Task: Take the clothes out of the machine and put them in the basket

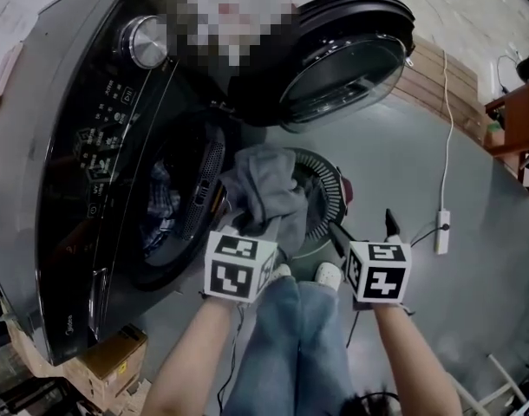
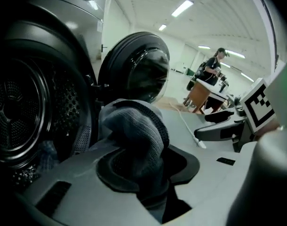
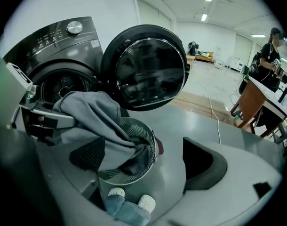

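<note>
the left claw (image 2: 144, 167) is pinching a grey cloth (image 1: 264, 185), with both pads pressed on it. the cloth is up in the air, in front of the open hole of the washing machine (image 1: 69, 154) and above the round basket (image 1: 336, 183). its lower end hangs down into the basket. the basket sits on the floor just beside the machine, under the round door (image 1: 342, 59), which is swung wide open. more clothes (image 1: 160, 204) lie inside the drum, some blue and checked. the right claw (image 3: 146, 160) is spread with nothing between its pads, and it hangs near the basket on the other side from the machine. the person's blue jeans (image 1: 290, 336) and white shoes (image 1: 329, 274) are right by the basket.
</note>
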{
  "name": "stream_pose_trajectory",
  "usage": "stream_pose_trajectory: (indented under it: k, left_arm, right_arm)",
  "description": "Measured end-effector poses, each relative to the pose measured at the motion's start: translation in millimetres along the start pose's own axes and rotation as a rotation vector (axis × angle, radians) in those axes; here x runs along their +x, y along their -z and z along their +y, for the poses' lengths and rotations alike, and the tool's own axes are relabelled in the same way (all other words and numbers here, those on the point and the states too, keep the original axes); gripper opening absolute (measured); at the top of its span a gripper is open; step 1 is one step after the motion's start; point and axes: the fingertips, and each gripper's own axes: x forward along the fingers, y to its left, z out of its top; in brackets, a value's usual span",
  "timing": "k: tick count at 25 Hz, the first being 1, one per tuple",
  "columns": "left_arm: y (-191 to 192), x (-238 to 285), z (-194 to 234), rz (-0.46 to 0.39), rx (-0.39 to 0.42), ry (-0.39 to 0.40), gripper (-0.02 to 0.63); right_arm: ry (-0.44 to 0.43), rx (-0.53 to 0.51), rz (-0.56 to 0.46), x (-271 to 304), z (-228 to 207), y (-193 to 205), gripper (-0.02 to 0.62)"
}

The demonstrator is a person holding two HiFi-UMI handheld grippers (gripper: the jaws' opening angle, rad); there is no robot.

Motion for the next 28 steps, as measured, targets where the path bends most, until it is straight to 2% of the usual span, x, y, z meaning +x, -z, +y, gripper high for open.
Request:
stream_pose_trajectory:
  k: [3,6,8,12,15,20,24,28]
  left_arm:
    - [-6.8,-0.1,-16.5,-0.025,-0.035,0.042,0.123]
    - [-11.6,2.0,-24.1,-0.031,-0.031,0.059,0.123]
    - [-9.3,6.8,-26.8,-0.016,-0.036,0.079,0.123]
    - [2.3,24.1,-23.8,0.025,-0.109,0.110,0.124]
    - [13.4,40.1,-13.0,0.051,-0.126,0.080,0.126]
    - [41.8,78.2,8.8,0.117,-0.089,0.008,0.130]
    - [69.7,114.0,25.0,0.168,-0.067,-0.016,0.132]
    - [94.9,145.5,36.3,0.199,-0.086,-0.031,0.137]
  right_arm:
    - [0.011,0.013,0.000,-3.3,-5.9,2.0,0.518]
    - [0.019,0.026,0.000,-5.4,-11.8,4.3,0.518]
    - [0.024,0.032,0.002,-5.7,-14.8,7.3,0.518]
    - [0.028,0.044,0.005,-1.1,-17.0,13.5,0.518]
    - [0.023,0.049,0.013,7.1,-15.4,18.4,0.518]
    - [0.013,0.043,0.025,31.6,-13.7,28.3,0.518]
    - [0.004,0.043,0.030,57.9,-12.5,37.1,0.518]
    - [-0.008,0.027,0.053,84.9,-10.3,53.2,0.518]
